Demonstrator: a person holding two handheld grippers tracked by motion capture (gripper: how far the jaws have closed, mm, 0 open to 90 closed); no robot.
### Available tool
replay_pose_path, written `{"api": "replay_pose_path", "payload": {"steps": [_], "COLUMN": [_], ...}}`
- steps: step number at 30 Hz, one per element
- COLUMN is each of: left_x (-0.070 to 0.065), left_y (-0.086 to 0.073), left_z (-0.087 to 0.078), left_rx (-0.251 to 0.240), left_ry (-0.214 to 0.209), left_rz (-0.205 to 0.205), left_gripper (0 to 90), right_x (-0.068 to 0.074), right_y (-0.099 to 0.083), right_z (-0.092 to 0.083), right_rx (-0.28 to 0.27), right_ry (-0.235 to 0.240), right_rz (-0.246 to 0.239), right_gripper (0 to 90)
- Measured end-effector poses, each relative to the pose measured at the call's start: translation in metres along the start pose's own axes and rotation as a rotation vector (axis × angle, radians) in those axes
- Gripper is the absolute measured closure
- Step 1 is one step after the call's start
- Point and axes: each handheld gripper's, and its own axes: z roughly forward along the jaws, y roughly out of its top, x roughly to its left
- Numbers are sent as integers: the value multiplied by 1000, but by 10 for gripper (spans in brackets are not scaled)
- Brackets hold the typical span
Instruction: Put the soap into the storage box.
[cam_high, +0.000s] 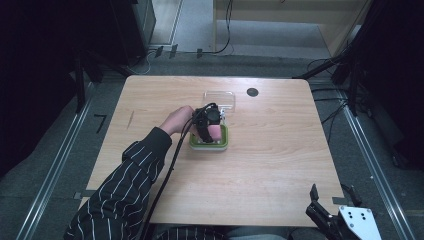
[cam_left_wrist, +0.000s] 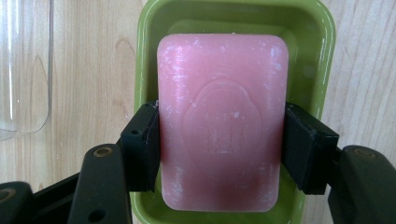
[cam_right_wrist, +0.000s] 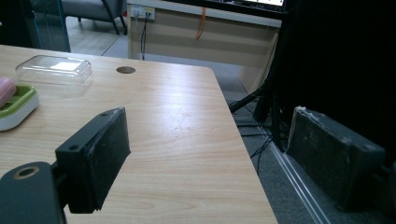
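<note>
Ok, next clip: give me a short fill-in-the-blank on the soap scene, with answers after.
1. The left gripper is shut on the ____ soap.
2. The soap is over a ____ dish.
3. The clear lid lies on the table on the ____ side of the dish from the person.
4. The right gripper, at the table's near right corner, is ____.

Missing words: pink; green; far; open

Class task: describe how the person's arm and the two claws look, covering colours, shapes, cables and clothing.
The left arm wears a dark sleeve with thin white stripes. The left claw is black, with a black cable trailing from it and blocky black jaws with brass-coloured pivot pins. The right claw is black too, topped by a grey three-cornered plate with small holes.
</note>
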Motion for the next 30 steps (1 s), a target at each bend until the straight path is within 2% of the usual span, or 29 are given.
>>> {"api": "replay_pose_path", "payload": {"steps": [8,12,30], "left_x": [-2,-1,2], "left_y": [0,0,-4], "left_z": [3,5,6], "left_rx": [10,7,-17], "left_ry": [5,15,9], "left_rz": [22,21,23], "left_gripper": [381,381,378], "right_x": [0,0,0], "right_y": [0,0,0], "right_z": [0,0,0], "right_rx": [0,0,0], "right_ry": [-1,0,-1], "right_rz": [1,1,0], "right_gripper": [127,127,127]}}
